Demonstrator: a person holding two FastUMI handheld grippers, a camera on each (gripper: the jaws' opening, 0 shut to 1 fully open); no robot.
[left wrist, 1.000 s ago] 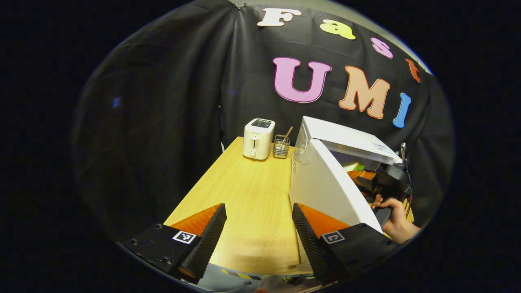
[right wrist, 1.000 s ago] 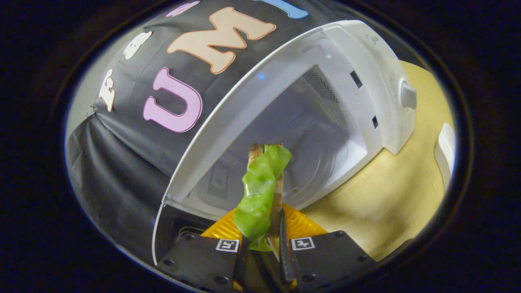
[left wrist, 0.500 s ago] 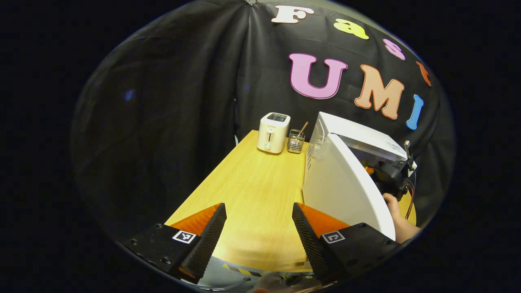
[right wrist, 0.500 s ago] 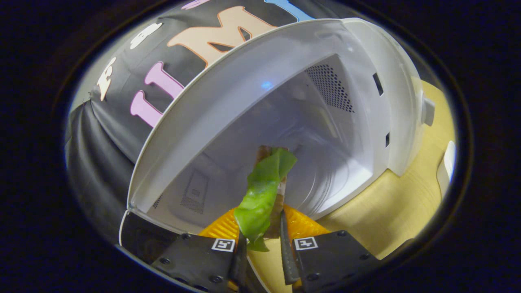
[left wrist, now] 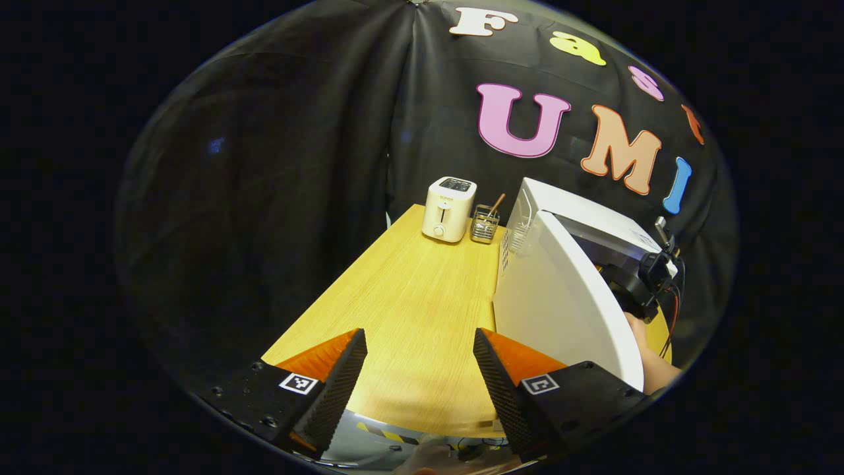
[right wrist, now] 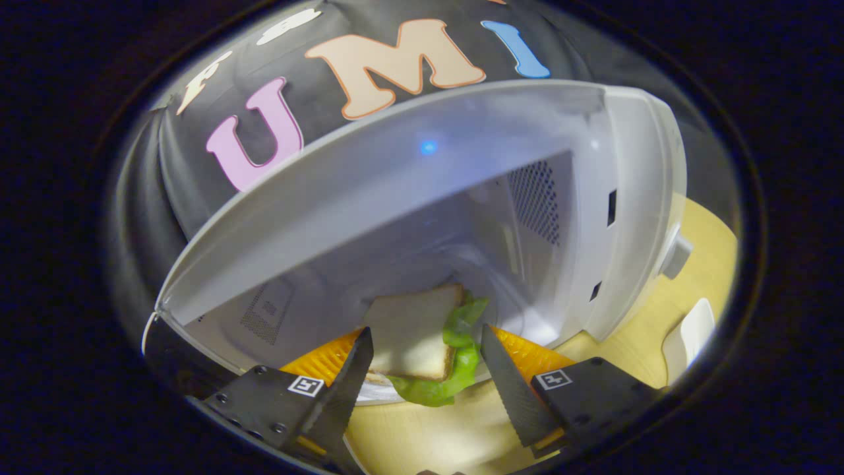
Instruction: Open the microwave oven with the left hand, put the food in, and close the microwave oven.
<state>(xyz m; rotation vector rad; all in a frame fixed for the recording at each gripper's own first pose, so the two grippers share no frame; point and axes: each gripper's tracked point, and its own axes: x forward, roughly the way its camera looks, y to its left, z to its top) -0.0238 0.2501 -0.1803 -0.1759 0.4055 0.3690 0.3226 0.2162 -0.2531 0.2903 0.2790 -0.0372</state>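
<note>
White bread and a ruffled green lettuce leaf: that's the sandwich (right wrist: 422, 343), lying flat at the near lip of the microwave oven (right wrist: 633, 198) cavity, its lettuce edge hanging out over the sill toward the wooden table (right wrist: 699, 264). The right gripper (right wrist: 422, 376) has its fingers spread wide, one ribbed black pad on either side of the sandwich and neither pressing it (released, plainly). Inside, the cavity walls are smooth pale grey with a perforated vent panel on the right wall, and a round knob juts from the control strip.

Over in the left gripper view, the left gripper (left wrist: 419, 376) hangs over the near end of the table, fingers parted and gripping nothing, orange backing behind the toothed black pads. To its right the microwave's glossy curved door (left wrist: 560, 303) stands swung open, and beyond its edge sits the other gripper with a hand (left wrist: 649, 359) on it. Far down the grained tabletop stand a boxy cream toaster (left wrist: 448, 208) and a small wire-mesh holder (left wrist: 484, 224) with a stick in it.
</note>
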